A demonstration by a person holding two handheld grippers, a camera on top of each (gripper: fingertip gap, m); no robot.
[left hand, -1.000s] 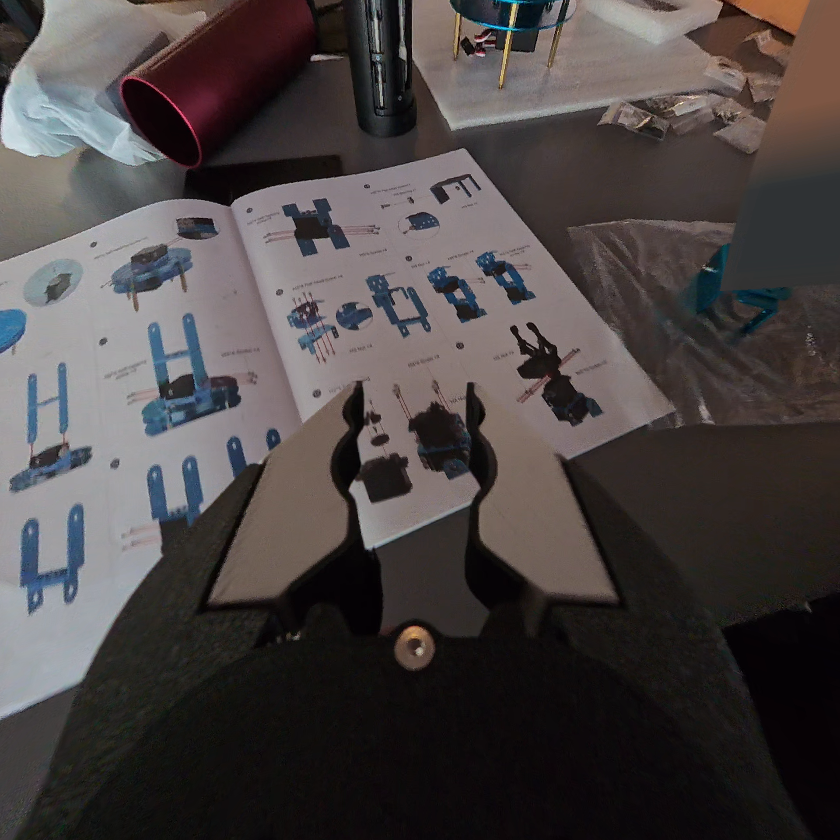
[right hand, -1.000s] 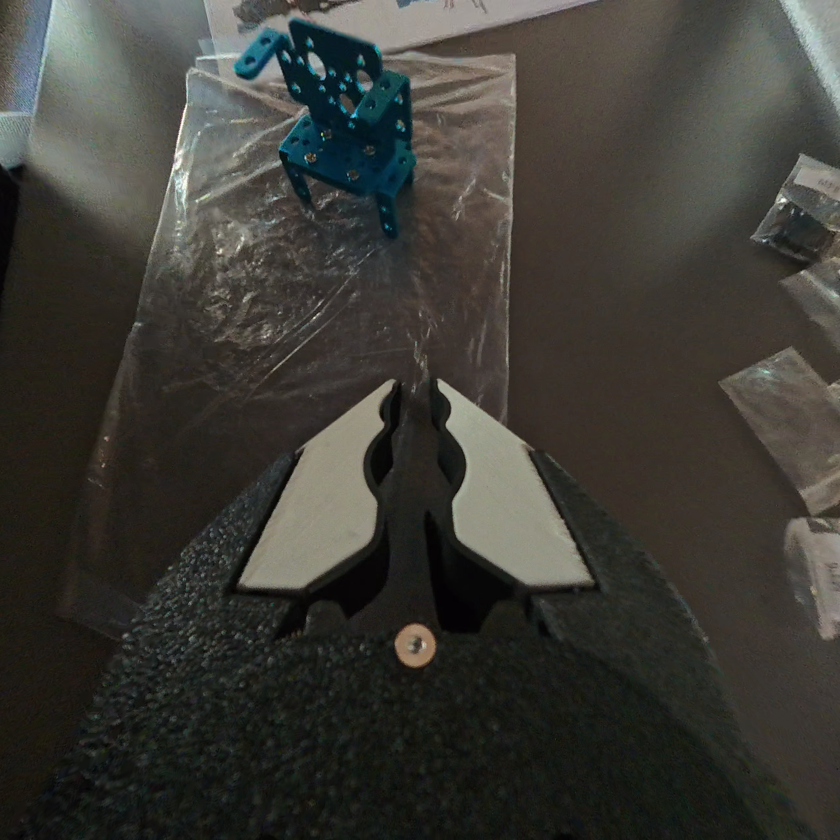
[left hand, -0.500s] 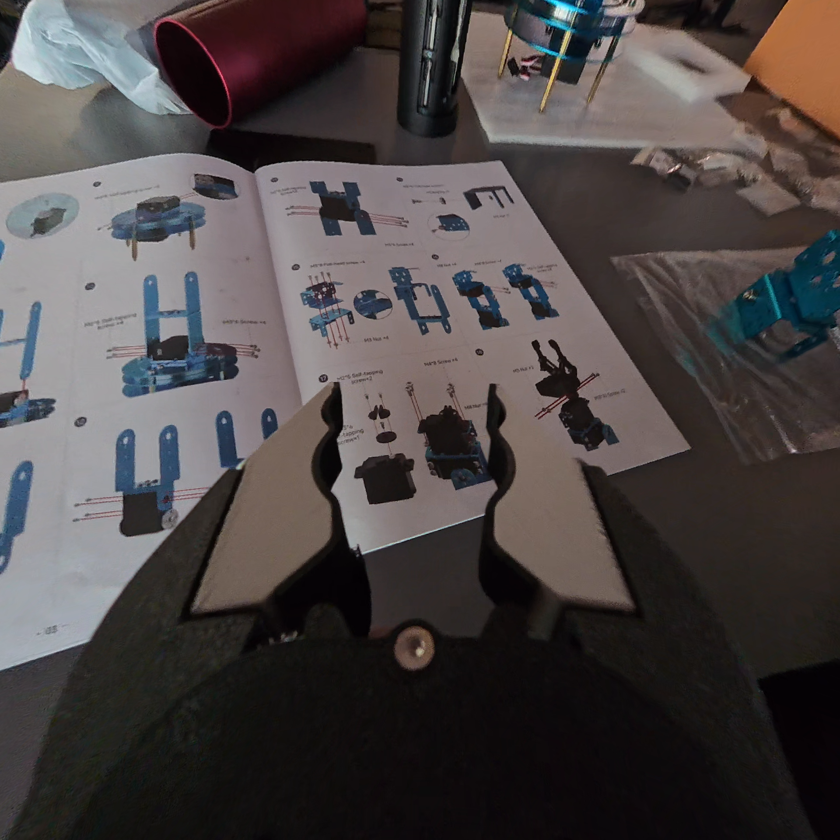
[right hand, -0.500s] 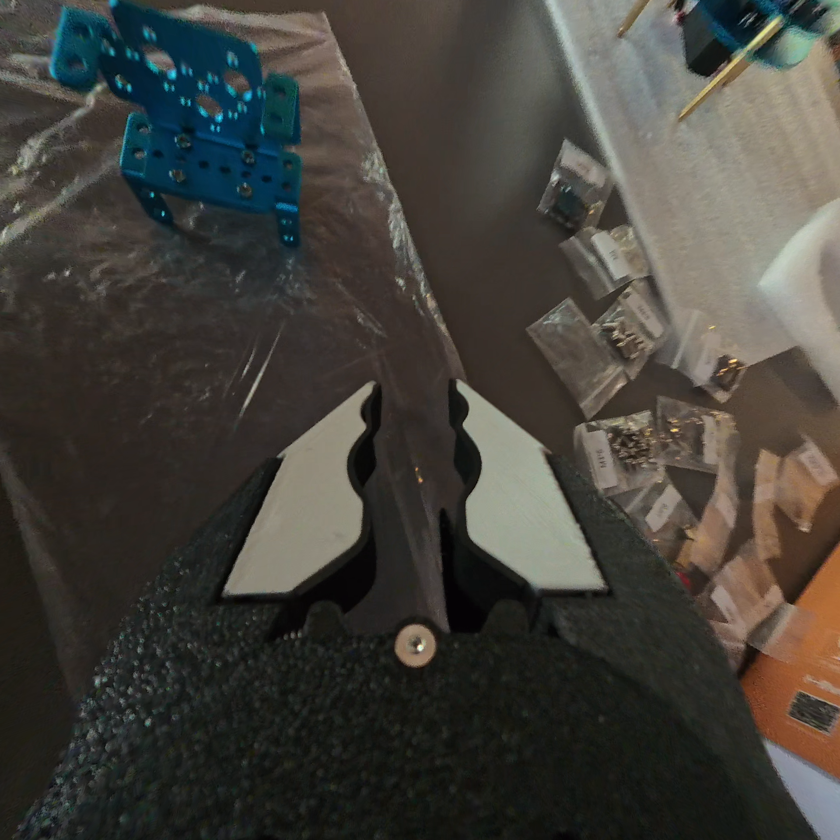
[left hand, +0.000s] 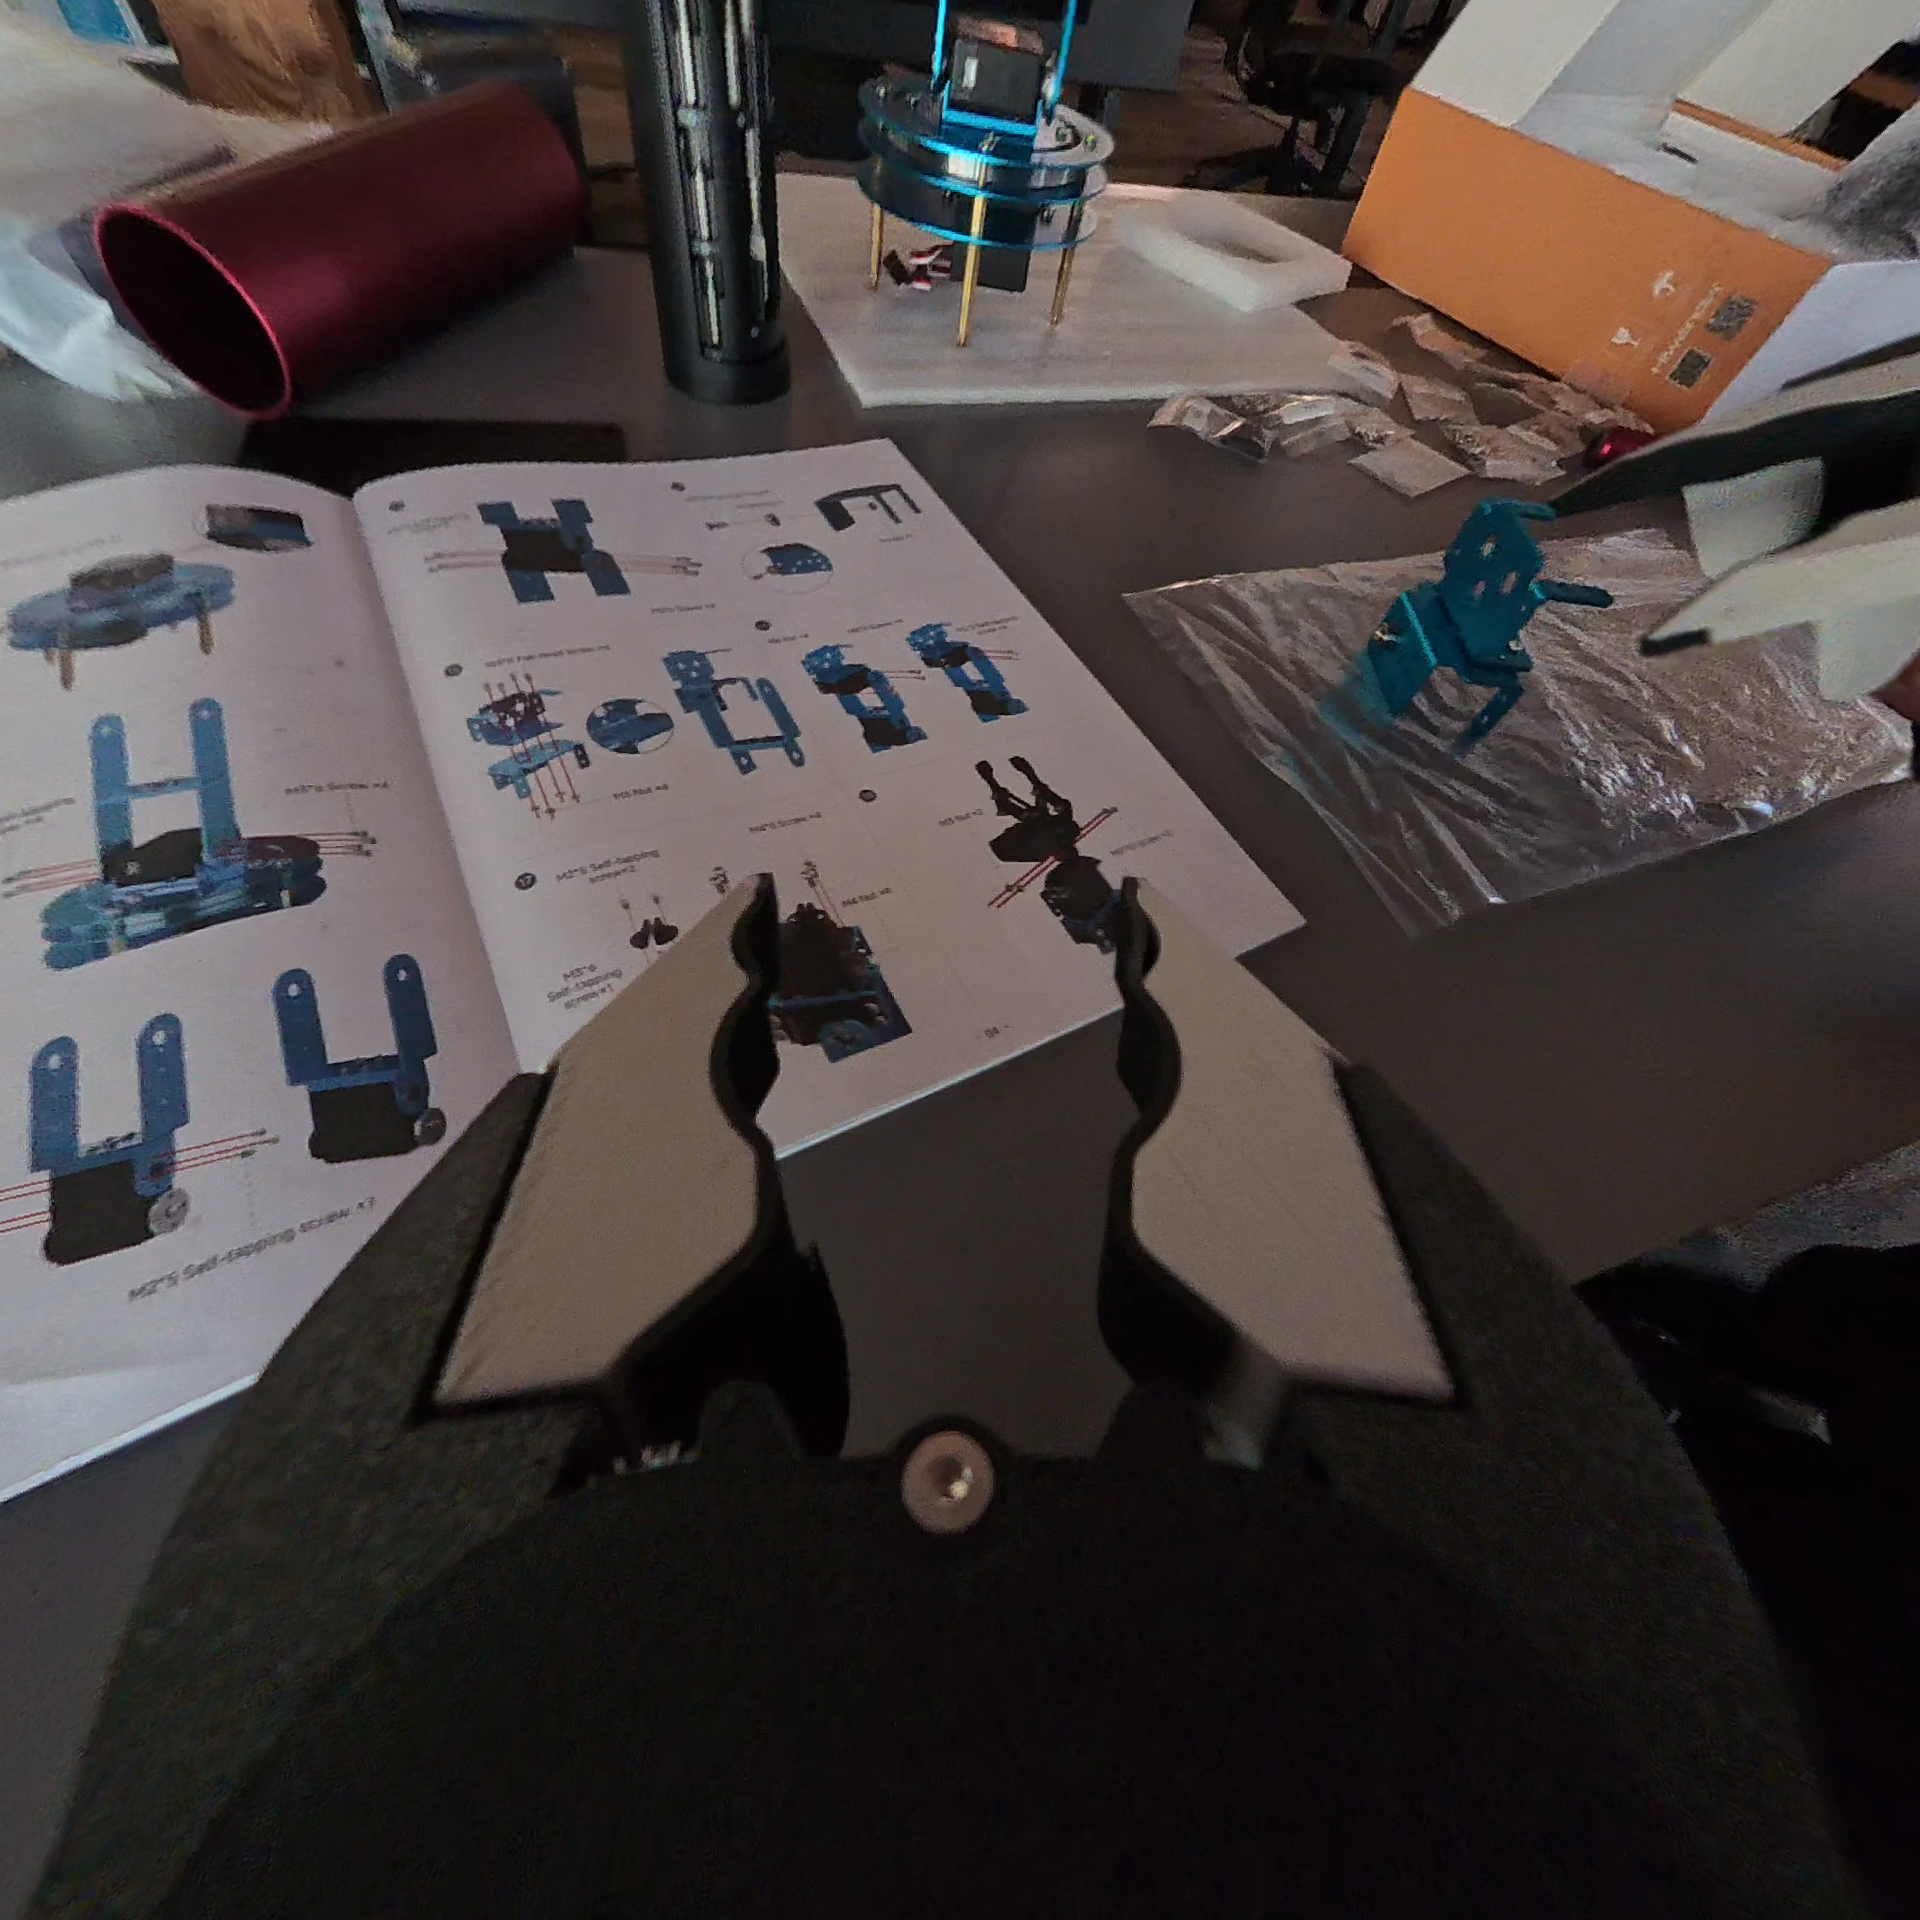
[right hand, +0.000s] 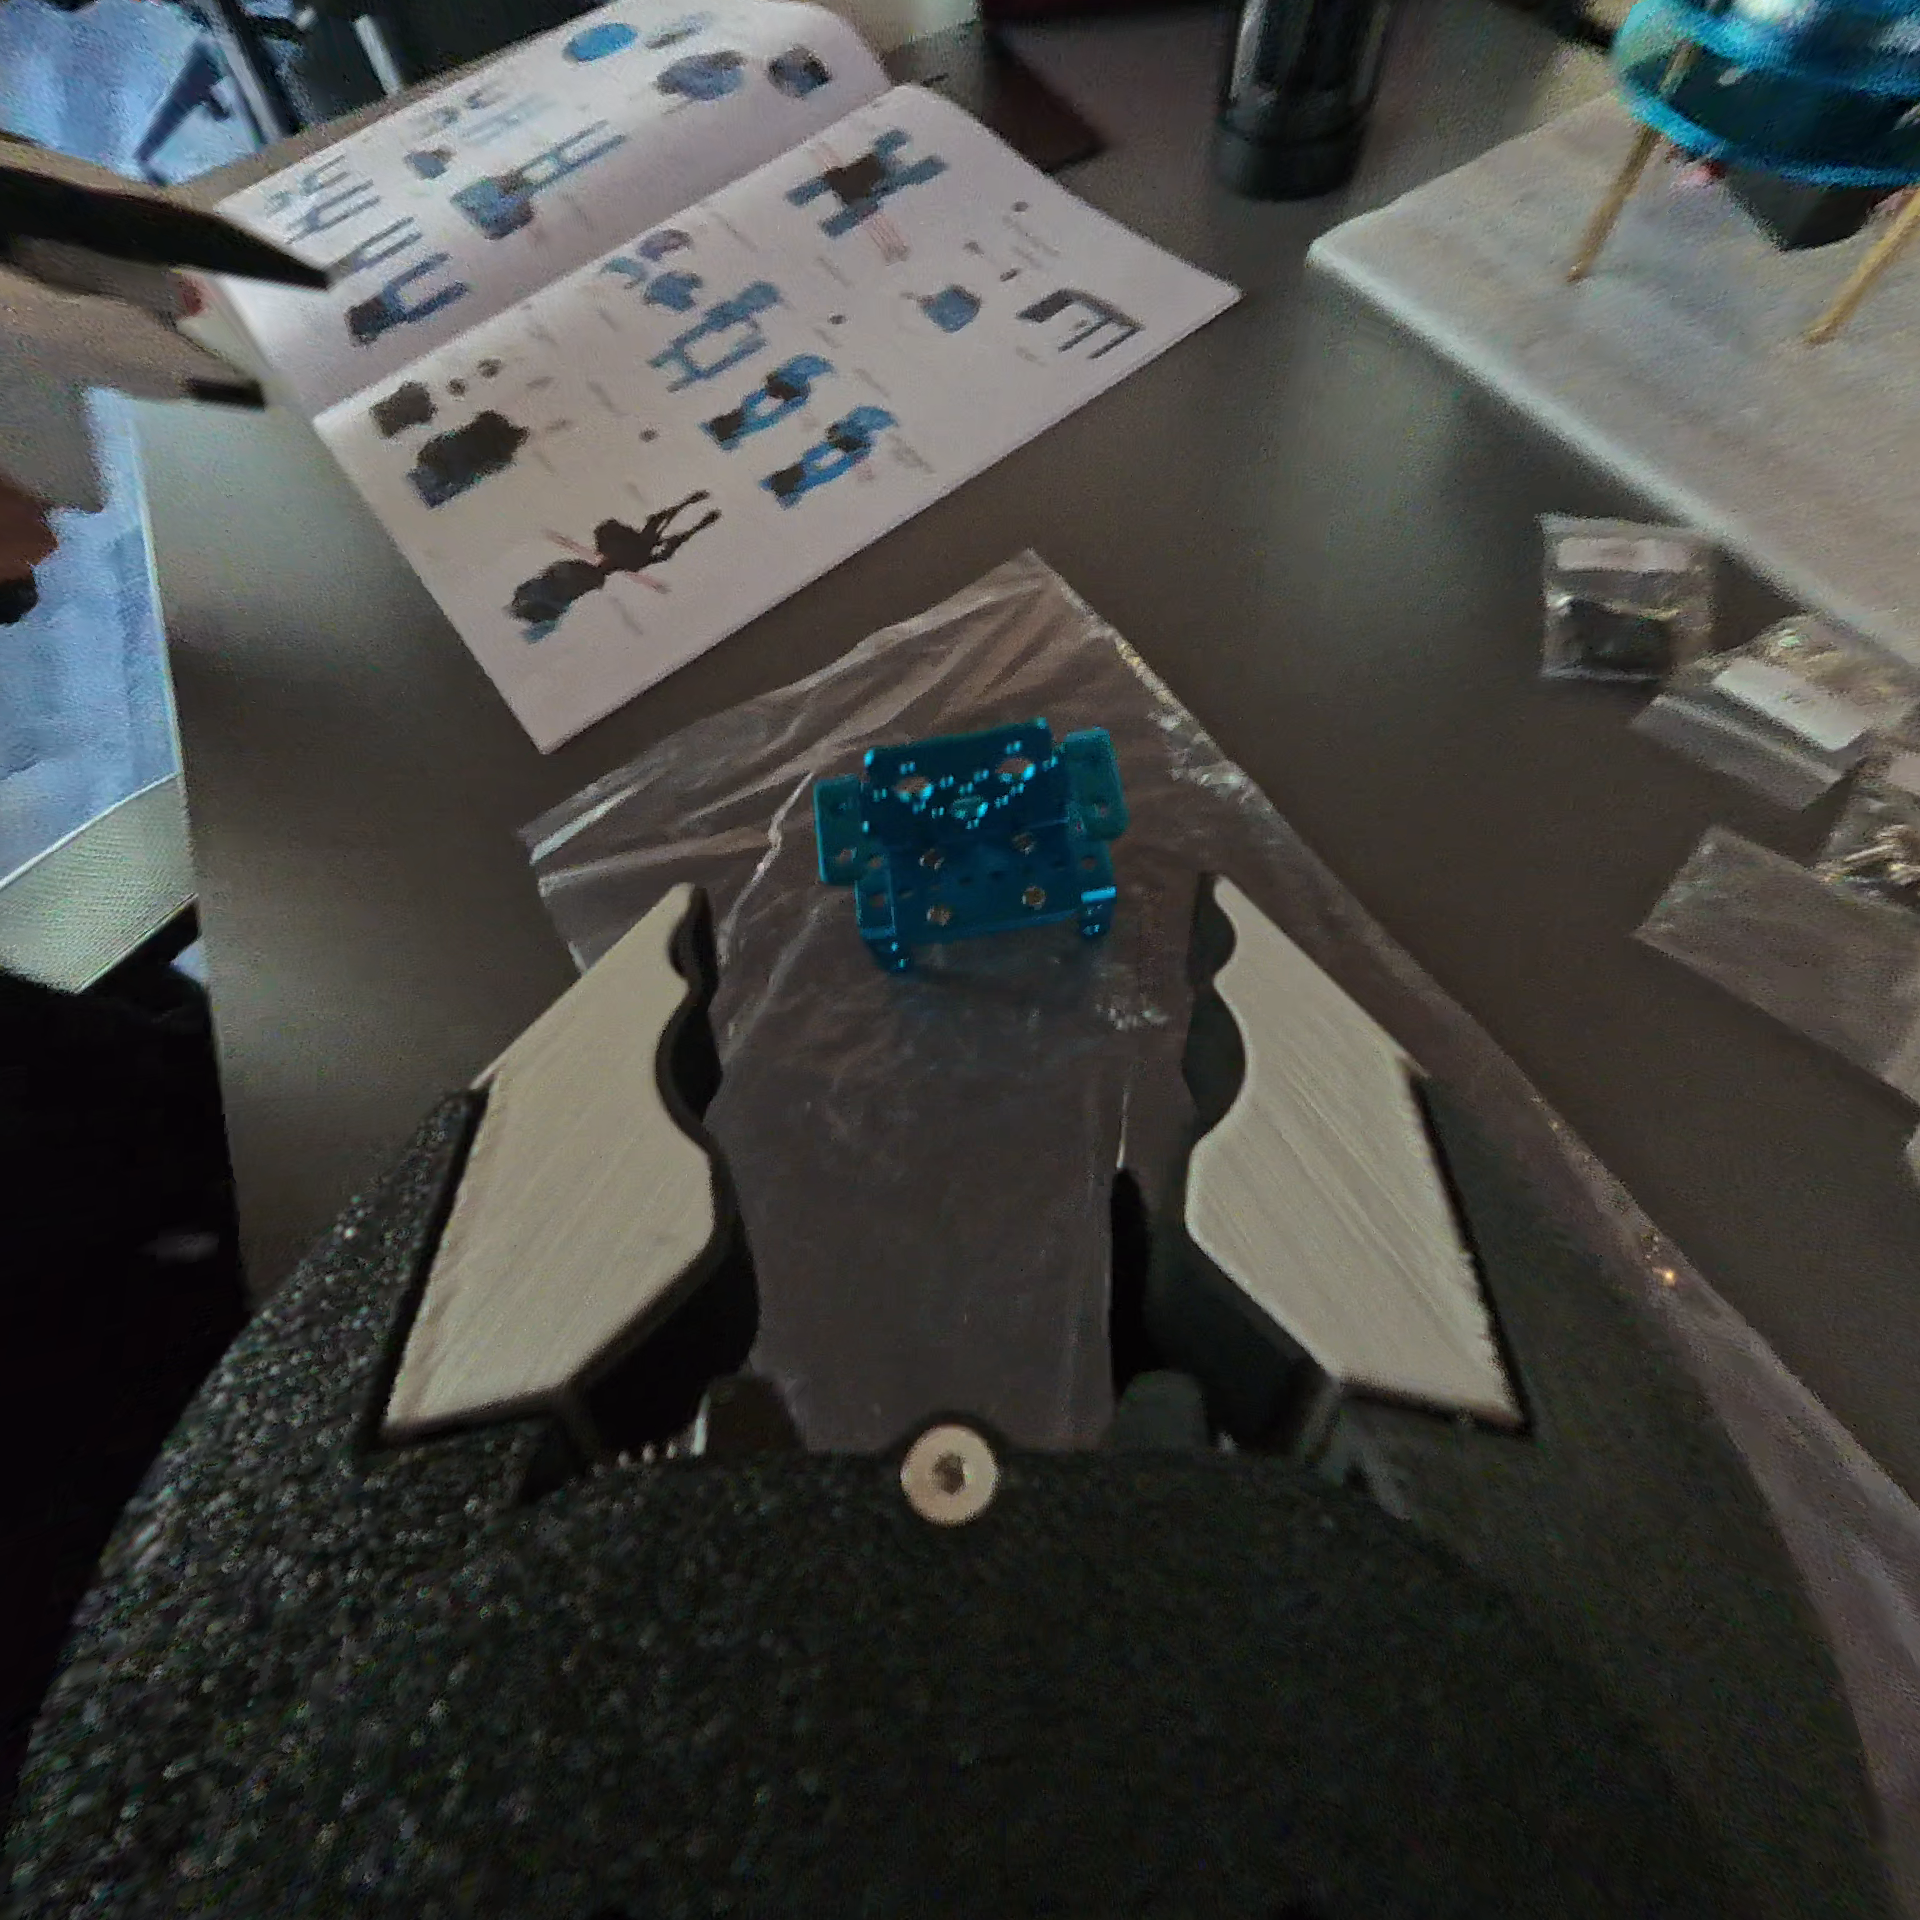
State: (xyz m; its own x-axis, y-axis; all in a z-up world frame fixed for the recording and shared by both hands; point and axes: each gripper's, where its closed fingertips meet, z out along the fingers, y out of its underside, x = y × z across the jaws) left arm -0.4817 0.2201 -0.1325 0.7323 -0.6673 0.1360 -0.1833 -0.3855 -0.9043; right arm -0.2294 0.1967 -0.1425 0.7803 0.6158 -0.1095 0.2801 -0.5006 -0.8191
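A blue metal bracket assembly (right hand: 971,847) stands on a clear plastic bag (right hand: 935,1091) on the grey table. My right gripper (right hand: 951,904) is open and empty, its fingertips on either side just short of the bracket. In the left wrist view the bracket (left hand: 1449,623) shows at the right, with the right gripper (left hand: 1600,571) open beside it. My left gripper (left hand: 945,899) is open and empty, hovering over the near corner of an open instruction booklet (left hand: 520,779). The booklet also shows in the right wrist view (right hand: 727,343).
A dark red tube (left hand: 322,244) lies at the back left, next to a black cylinder (left hand: 717,197). A blue round assembly on brass legs (left hand: 977,156) stands on white foam (left hand: 1070,343). Small parts bags (left hand: 1382,426) and an orange box (left hand: 1579,249) lie at the right.
My right gripper has opened wide and swung round to face the blue bracket up close. My left gripper has opened a little more and tilted up, over the same booklet corner.
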